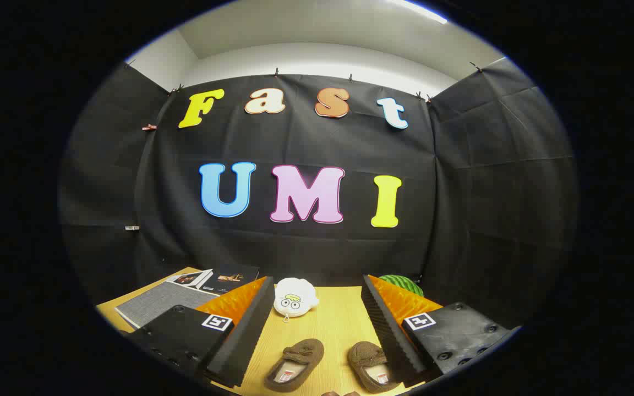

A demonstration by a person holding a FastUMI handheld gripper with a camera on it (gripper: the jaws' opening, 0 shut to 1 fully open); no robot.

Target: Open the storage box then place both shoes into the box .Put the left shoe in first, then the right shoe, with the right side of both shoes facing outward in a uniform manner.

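Two brown slipper-like shoes lie on the wooden table between my fingers: one shoe [294, 364] nearer the left finger [245, 335], the other shoe [370, 364] partly tucked behind the right finger [391, 335]. Both point their toes away from me. My gripper [317, 341] is open, held above the table, with nothing between its fingers. I cannot make out a storage box.
A white plush toy [294, 297] with a cartoon face sits beyond the shoes at the table's far side. A grey mat [157, 303] and a couple of dark booklets [223, 278] lie beyond the left finger. A green striped ball [403, 284] rests beyond the right finger.
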